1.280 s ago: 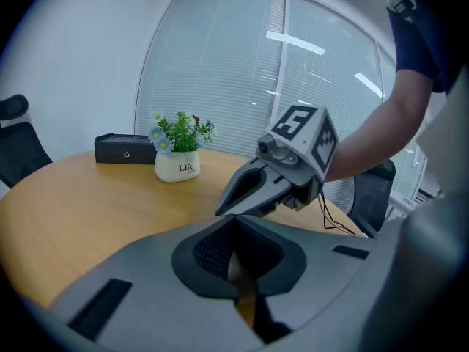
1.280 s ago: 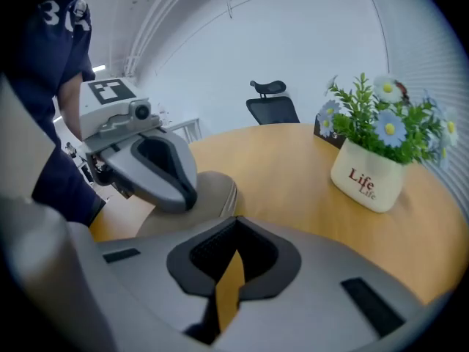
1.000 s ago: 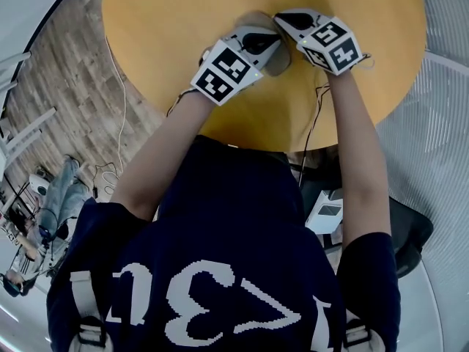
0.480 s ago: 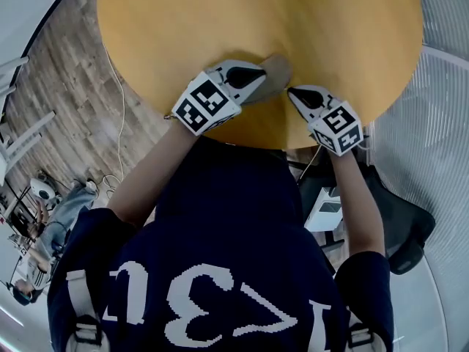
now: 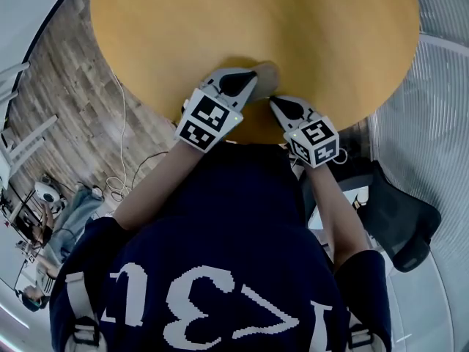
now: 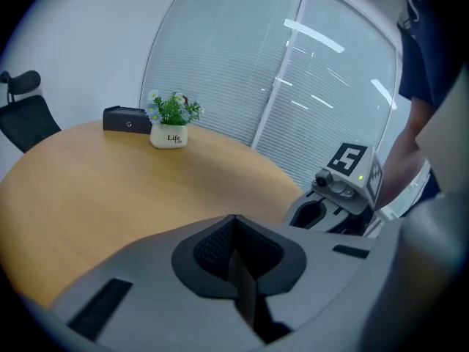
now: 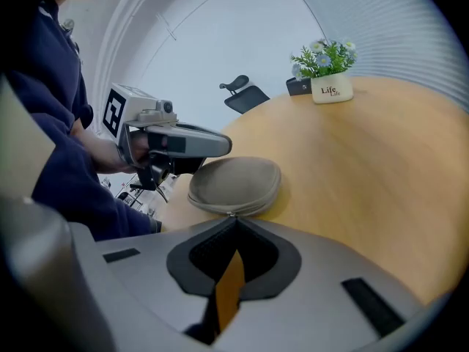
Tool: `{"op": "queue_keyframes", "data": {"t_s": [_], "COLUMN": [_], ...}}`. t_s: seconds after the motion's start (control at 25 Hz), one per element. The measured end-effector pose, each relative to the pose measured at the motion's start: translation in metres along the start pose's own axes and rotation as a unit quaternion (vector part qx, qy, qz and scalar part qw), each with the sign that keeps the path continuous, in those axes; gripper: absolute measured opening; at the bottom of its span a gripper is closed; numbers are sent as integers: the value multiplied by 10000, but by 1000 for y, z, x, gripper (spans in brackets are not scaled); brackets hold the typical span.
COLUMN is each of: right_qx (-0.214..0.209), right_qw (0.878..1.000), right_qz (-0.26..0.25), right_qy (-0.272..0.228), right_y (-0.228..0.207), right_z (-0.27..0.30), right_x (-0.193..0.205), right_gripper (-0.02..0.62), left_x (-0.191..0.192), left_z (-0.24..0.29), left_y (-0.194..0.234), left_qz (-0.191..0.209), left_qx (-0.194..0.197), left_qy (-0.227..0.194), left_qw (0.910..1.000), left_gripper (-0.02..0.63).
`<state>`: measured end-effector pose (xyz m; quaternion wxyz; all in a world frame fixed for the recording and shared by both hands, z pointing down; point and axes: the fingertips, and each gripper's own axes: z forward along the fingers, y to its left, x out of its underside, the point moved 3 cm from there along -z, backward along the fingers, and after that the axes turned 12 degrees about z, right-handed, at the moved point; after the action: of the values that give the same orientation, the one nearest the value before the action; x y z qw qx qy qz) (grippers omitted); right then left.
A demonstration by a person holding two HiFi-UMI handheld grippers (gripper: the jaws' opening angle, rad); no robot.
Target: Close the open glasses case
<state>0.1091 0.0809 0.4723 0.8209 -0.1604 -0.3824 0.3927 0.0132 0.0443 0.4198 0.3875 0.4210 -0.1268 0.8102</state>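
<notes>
Nearest the person, short of the glasses case point(image 7: 236, 185), the right gripper point(image 5: 273, 102) hangs over the counter's point(image 5: 220, 20) near edge. Its jaws are pressed together with nothing between them. It points toward the case and stands just beside it without touching.

To the left of the case, the left gripper point(image 5: 252, 76) reaches in so that its tip lies over the case's near left rim in the head view. From the right gripper view the tip sits just above or against that rim, and I cannot tell whether it makes contact. Its jaws are also closed on themselves and carry nothing.

The case itself, a tan oval clamshell, lies flat on the counter close to the near edge. Its lid is down on the base all along the side that shows, with the zip seam running as one thin line and a small puller at the front. No gap or raised lid is visible. I judge that the closing itself is done. Only a check that the far side, which no view shows, has seated seems left, and then drawing both grippers clear.

Beyond the case, the counter is bare wood. Well past it stand a small potted plant point(image 6: 170, 123) in a white pot and a black box point(image 6: 126, 119) just beside it. Farther still are an office chair point(image 6: 26, 116) and window blinds point(image 6: 242, 57).
</notes>
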Motion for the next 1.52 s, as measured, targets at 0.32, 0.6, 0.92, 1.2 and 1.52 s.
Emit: {"op": "queue_keyframes", "data": {"t_s": [0.32,0.6,0.92,1.2,1.52], "right_qx": [288,88,280,644,-1163], "right_qw": [9990,9901,9923,9864,9334], "right_qz": [-340,-1361,-1202,-1442,-2882], "right_qy": [-85,340,75,-448,1795], "right_y": [-21,-46,-39,-79,-48], "right_z": [-6,3,-9,9,16], "right_x": [-13,-52,-47,-120,-83], "right_gripper": [23,23,21,21,33], "left_x": [6,4,3,4,3], "left_z": [6,6,6,7,7], "left_y": [2,10,9,8,11], "left_qz": [162,-248,-185,-45,-116], "left_qx": [105,-64,-226,-171,-109], "left_qy": [261,88,76,65,64], "left_qw": [9995,9996,9995,9998,9999], "left_gripper": [12,12,14,12,14]}}
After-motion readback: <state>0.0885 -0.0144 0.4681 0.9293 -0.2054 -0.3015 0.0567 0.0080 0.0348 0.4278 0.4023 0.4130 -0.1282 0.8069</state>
